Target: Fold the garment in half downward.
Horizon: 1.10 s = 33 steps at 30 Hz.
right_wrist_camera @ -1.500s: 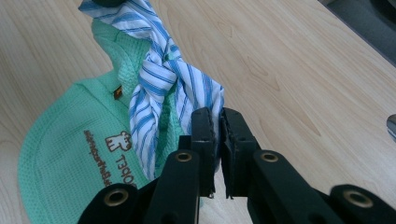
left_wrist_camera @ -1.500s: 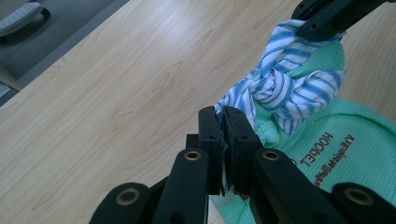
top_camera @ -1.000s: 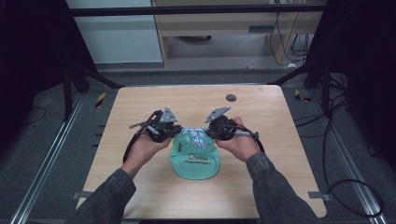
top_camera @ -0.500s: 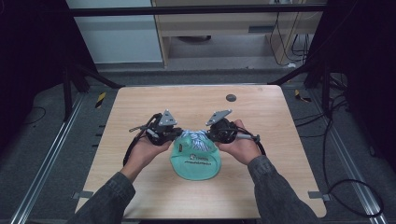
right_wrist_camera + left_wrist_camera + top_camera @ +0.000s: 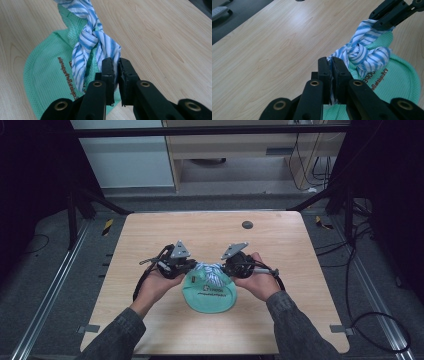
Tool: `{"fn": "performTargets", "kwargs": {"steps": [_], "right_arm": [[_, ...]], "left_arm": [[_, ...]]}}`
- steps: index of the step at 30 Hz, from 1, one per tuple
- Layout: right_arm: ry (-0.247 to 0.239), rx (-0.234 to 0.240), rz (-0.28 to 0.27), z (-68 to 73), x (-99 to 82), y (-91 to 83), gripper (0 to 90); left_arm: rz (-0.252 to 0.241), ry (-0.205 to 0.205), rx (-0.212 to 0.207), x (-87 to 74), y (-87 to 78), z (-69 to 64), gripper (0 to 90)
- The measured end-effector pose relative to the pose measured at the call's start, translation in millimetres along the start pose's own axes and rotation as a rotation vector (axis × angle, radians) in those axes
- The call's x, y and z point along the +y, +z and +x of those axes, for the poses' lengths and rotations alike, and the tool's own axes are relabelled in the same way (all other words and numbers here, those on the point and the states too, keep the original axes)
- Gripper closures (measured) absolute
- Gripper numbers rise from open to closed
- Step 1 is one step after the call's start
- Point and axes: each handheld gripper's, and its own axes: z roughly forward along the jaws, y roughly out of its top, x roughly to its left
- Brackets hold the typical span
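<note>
Pale wood-grain table [image 5: 150, 240] carried a rounded green waffle-weave cloth [image 5: 210, 295] near its front-middle. Knotted on it, a blue-striped fabric strip [image 5: 359, 53] was pinched at each end by the left gripper [image 5: 331, 65] and right gripper [image 5: 115, 65].

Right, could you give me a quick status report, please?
Left gripper and right gripper each shut on striped cloth. Knot over green cloth. Nothing in the way.

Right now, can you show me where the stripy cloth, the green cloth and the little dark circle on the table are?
stripy cloth [image 5: 359, 51], left gripper view, on the knot.
green cloth [image 5: 210, 295], high view, on its flat middle.
dark circle [image 5: 247, 224], high view, on its centre.
</note>
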Motion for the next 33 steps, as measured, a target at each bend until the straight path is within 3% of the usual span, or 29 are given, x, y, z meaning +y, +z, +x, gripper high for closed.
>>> {"fn": "performTargets", "kwargs": {"steps": [15, 20, 33], "right_arm": [[0.002, 0.004, -0.003, 8.1, -8.6, 0.7, 82.2], [0.010, 0.008, -0.002, 9.3, -12.8, 2.2, 82.2], [0.020, 0.030, 0.015, 16.2, -23.3, 5.3, 83.5]], "left_arm": [[0.002, 0.012, -0.009, -7.9, -1.8, -7.0, 85.6], [-0.008, -0.007, -0.038, -14.0, -0.4, -4.1, 85.8], [-0.008, -0.015, -0.049, -28.6, -0.1, -11.1, 85.8]]}}
